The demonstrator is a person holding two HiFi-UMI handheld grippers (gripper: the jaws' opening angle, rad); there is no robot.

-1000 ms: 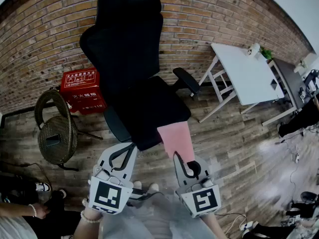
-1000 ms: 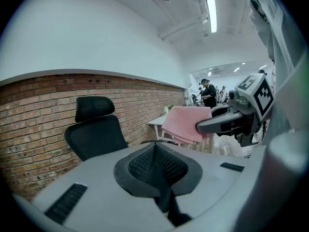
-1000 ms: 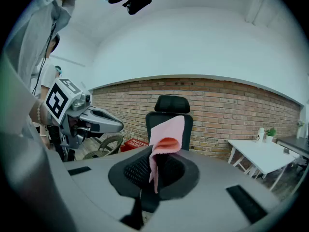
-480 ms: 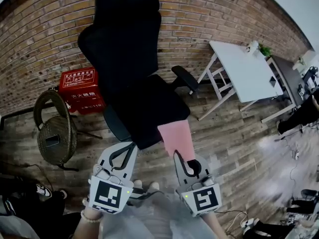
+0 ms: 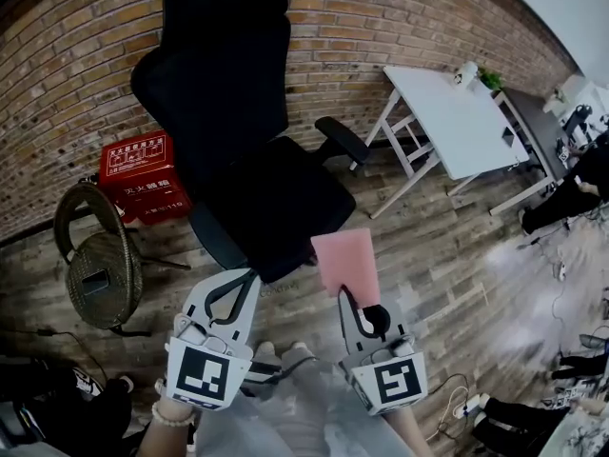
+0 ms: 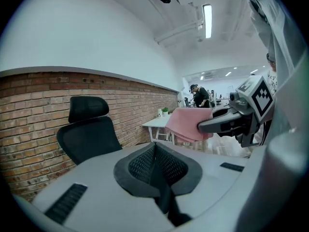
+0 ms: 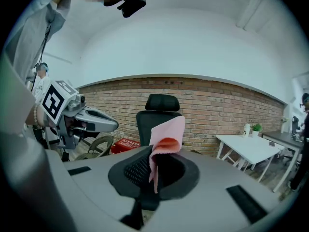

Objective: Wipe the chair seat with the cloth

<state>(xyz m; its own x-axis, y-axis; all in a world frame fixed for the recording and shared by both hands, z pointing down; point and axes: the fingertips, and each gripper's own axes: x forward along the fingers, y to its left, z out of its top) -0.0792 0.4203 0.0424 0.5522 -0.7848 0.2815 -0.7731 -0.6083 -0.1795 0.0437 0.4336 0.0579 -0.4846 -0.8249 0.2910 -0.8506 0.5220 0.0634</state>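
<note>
The pink cloth (image 5: 347,260), pinched in the right gripper (image 5: 350,298), has lifted off the chair seat (image 5: 276,203) at mid-frame, so wiping looks paused, while the left gripper (image 5: 238,286) stays closed and empty

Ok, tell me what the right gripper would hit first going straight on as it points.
Probably the black office chair, near its seat's front edge. The right gripper, shut on the pink cloth, aims there, though depth is unclear.

Your chair (image 5: 257,160) hides its own base under the seat. The cloth (image 7: 166,132) masks part of its backrest from your right claw (image 7: 157,170). Red box (image 5: 143,174) print: illegible.
</note>
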